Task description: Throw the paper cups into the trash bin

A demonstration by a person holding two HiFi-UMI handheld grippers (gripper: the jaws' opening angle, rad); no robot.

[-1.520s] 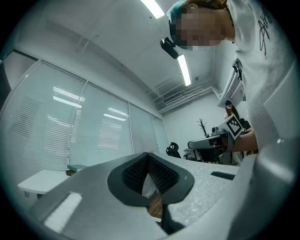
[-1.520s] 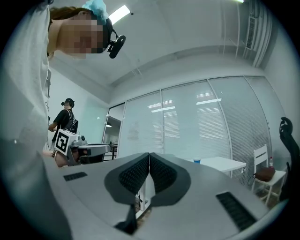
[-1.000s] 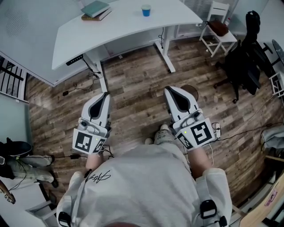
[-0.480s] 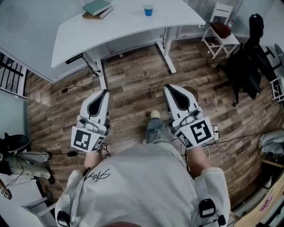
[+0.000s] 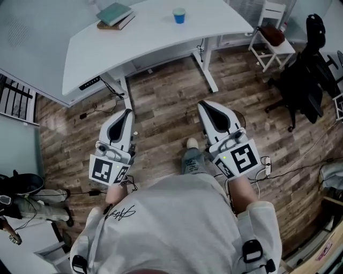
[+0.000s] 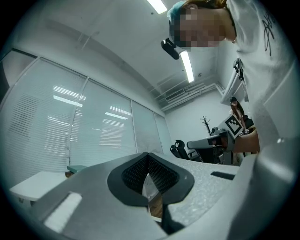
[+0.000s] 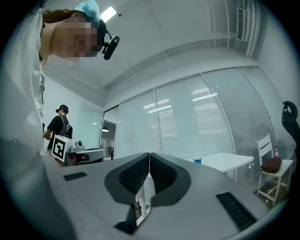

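**One cup ahead on the desk, both claws empty and well short of it**

Head view: the small blue paper cup (image 5: 179, 15) stands upright, long axis vertical, on the far part of the curved white desk (image 5: 150, 40). It lies straight ahead of me and well apart from both claws, with wooden floor and the desk's near edge between. The left claw (image 5: 127, 113) and right claw (image 5: 206, 106) point forward, roughly level. The cup sits between their two lines, closer to the right claw's, so I judge the right claw the nearer for the pick.

Left gripper view: the left claw's (image 6: 148, 158) ribbed pads are pressed together with nothing between them. The cup does not show here.

Right gripper view: the right claw's (image 7: 149, 158) pads are likewise closed tight on nothing. The blue paper cup (image 7: 197, 160) stands on the desk (image 7: 227, 161) ahead and a little to the right of where the claw points. I judge that the claw must open before it can go round the cup's side.

I cannot pick out the trash bin in any view.
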